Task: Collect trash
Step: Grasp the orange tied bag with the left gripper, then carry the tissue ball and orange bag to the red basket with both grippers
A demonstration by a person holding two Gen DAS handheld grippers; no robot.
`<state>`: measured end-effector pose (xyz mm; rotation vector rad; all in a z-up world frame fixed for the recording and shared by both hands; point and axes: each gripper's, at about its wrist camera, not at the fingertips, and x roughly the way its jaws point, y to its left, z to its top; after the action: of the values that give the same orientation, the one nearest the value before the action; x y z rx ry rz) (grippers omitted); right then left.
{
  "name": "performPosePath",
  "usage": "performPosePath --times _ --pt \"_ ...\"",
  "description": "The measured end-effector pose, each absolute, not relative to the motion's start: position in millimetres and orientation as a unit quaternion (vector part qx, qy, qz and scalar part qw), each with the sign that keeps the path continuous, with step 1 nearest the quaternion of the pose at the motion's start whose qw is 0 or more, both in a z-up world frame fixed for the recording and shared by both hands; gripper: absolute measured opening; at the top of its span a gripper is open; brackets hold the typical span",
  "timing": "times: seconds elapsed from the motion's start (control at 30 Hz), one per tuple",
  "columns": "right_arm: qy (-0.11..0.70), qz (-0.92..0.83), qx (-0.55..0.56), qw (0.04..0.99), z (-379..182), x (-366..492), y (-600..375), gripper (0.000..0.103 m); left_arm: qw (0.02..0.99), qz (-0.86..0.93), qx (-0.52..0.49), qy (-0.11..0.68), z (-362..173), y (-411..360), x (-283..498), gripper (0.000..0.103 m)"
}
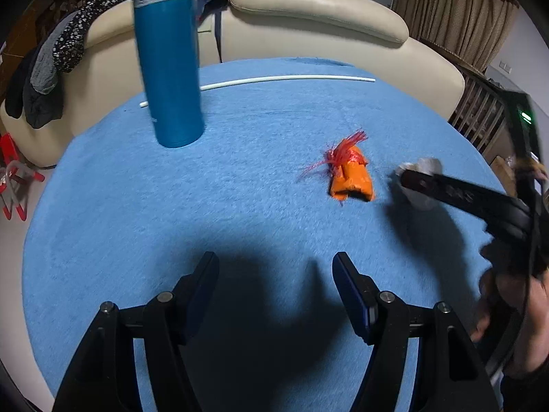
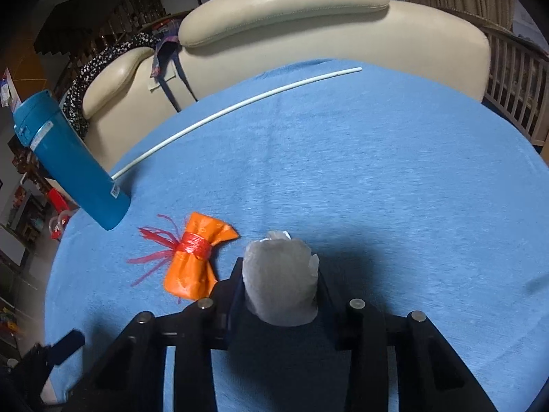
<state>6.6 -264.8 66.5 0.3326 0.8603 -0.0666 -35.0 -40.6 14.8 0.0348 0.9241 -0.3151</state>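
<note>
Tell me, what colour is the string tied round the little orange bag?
Red, with frayed ends, on the orange bag. The right wrist view shows it best.

Cream sofa behind blue-clothed table, curtains right.

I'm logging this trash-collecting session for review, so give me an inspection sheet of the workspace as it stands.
Surface: round table under a blue cloth.
Job's things: crumpled grey paper wad between the right gripper's fingers; orange wrapper tied with red string lies on the cloth beside it.
Clutter: upright blue bottle; long white stick near the far edge.
Grippers: left gripper open, empty, above the cloth; right gripper shut on the wad.
Cables: thin black cable along the right gripper's body.
Surroundings: cream sofa, dark clothes draped over it, wooden railing.
</note>
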Motion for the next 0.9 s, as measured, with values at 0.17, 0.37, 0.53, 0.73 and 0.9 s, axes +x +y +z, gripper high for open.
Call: performPosePath --times 0.17,0.37,0.53,0.73,0.9 --pt "0.409 -0.043 0.173 0.895 71 -14 -286 0.04 0.873 -0.175 0.011 0.454 13 -68 -13 0.069" --pt "0.406 -0.042 0.184 0.894 70 -37 -294 0.04 0.871 -0.198 0.029 0.449 14 -111 10 0.069" --pt "0.405 -0.045 0.191 0.893 69 -49 -301 0.04 0.87 -0.191 0.048 0.453 4 -137 30 0.069" --pt "0.403 -0.047 0.196 0.893 68 -56 -304 0.04 0.869 -0.187 0.059 0.454 1 -139 35 0.037" --pt "0.403 -0.046 0.194 0.893 70 -59 -300 0.04 0.869 -0.187 0.062 0.454 5 -130 23 0.035"
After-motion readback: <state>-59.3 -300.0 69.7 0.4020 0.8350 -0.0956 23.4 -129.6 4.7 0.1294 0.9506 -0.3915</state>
